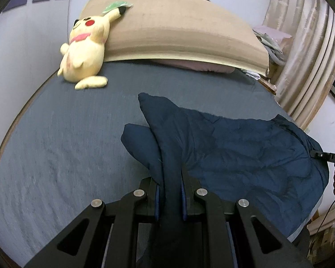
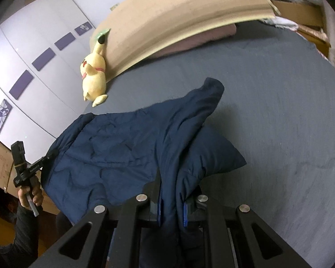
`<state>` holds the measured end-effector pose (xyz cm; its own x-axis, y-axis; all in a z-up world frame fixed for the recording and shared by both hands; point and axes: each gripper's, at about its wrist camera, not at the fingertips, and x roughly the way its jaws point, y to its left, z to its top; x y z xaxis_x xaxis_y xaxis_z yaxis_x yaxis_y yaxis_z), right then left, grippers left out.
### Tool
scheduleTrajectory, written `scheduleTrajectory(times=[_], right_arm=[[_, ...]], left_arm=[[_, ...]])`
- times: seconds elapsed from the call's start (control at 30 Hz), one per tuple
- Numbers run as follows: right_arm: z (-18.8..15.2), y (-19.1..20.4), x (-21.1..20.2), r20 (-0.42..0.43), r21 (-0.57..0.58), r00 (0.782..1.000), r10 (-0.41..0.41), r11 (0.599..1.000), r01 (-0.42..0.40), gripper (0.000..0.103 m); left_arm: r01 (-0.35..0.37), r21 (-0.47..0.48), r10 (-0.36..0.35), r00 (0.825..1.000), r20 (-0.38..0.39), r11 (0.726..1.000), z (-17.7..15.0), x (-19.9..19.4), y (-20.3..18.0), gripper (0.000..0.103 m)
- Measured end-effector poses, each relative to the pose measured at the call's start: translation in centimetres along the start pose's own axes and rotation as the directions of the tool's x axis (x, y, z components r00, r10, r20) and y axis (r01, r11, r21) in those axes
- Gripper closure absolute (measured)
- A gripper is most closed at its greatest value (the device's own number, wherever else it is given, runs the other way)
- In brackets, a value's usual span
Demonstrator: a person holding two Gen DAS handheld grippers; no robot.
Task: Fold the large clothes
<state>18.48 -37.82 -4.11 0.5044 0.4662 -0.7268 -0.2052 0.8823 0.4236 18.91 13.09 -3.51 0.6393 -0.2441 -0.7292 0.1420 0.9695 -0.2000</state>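
Note:
A navy quilted jacket [image 1: 245, 156] hangs stretched between my two grippers above the grey bed [image 1: 67, 145]. My left gripper [image 1: 170, 178] is shut on one end of it, with a fold and a sleeve [image 1: 140, 143] bunched around the fingers. My right gripper [image 2: 173, 192] is shut on the other end of the jacket [image 2: 114, 147]; a sleeve end [image 2: 212, 87] points up the bed. The right gripper also shows at the right edge of the left wrist view [image 1: 317, 155], and the left gripper at the left of the right wrist view [image 2: 49, 156].
A yellow Pikachu plush [image 1: 84, 49] leans at the head of the bed against a large cardboard sheet [image 1: 178, 26] that lies over a mauve pillow [image 1: 201, 65]. Curtains [image 1: 312, 55] hang on the right. Cardboard boxes [image 2: 301, 11] stand past the bed.

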Motion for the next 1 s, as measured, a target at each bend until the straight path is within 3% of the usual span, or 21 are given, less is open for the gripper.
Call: scheduleTrajectory(times=[0.47,0.67,0.83,0.9,1.0], right_arm=[[-3.2,-2.2,5.1,-0.062,0.101,0.998,0.022,0.995,-0.016,0.089],[-4.4,-3.8,7.2,-0.049,0.188,0.996,0.076,0.98,-0.066,0.087],[-5.6,-5.8,8.8,-0.021,0.299,0.989,0.149,0.944,-0.136,0.073],[-5.6,-5.8,8.5,-0.009,0.313,0.99,0.141,0.941,-0.132,0.059],[-4.8,-5.1,6.6,0.01,0.306,0.994,0.11,0.946,-0.107,0.051]], left_arm=[[0.002,-0.088,-0.01,0.996,-0.092,0.996,-5.3,3.6,2.1,0.086],[0.003,-0.127,-0.018,0.993,-0.117,0.992,-6.9,5.1,3.5,0.079],[0.047,-0.205,-0.072,0.991,-0.113,0.978,-7.6,5.3,5.1,0.071],[0.056,-0.231,-0.083,0.991,-0.109,0.971,-7.1,4.3,5.4,0.071],[0.04,-0.246,-0.059,0.996,-0.07,0.968,-6.0,1.4,5.9,0.068]])
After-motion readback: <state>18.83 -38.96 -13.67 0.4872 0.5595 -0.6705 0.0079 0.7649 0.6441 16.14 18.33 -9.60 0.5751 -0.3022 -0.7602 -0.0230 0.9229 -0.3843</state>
